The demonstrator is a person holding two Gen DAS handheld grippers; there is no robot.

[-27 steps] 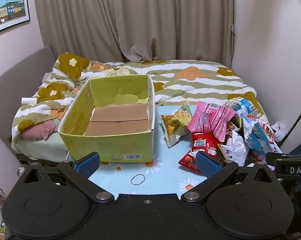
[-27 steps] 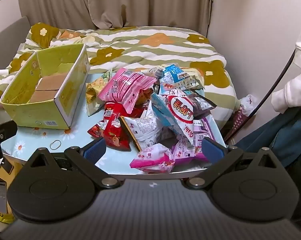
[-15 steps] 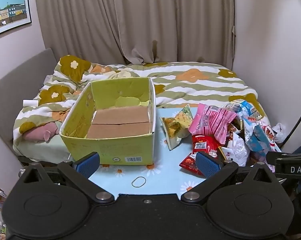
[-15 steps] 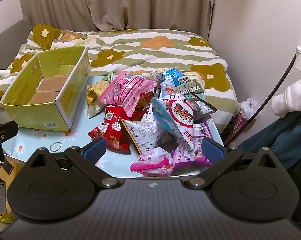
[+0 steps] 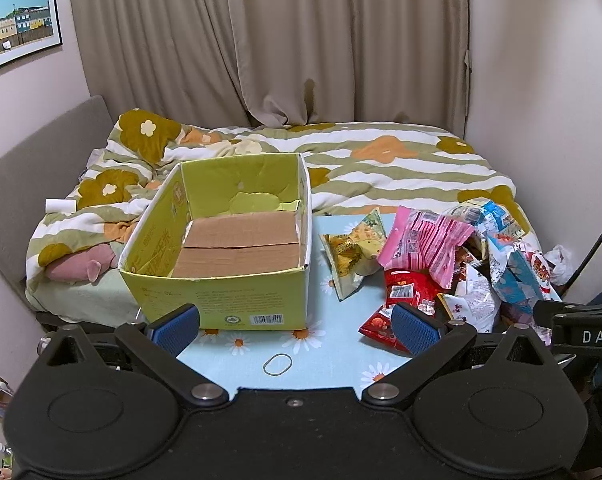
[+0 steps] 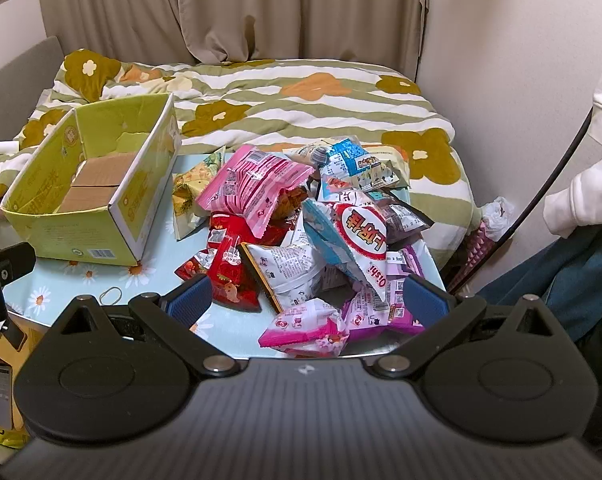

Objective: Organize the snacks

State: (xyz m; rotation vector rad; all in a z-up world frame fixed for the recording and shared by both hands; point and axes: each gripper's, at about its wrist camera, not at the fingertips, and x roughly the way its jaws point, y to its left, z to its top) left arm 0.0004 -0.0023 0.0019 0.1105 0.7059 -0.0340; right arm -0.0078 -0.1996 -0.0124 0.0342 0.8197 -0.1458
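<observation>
Seen from the right wrist: right gripper (image 6: 307,298) spread wide, blue fingers (image 6: 189,298) holding nothing, poised over snack packets (image 6: 301,236) heaped toward the worktop's (image 6: 229,328) right edge. Green box (image 6: 89,188) at the left edge, open-topped. Rubber band (image 6: 112,294) near the front edge.

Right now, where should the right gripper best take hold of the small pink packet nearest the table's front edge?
Probably across its puffed middle, from above: the small pink packet lies flat and apart at the pile's front, between the open right gripper's fingers.
</observation>
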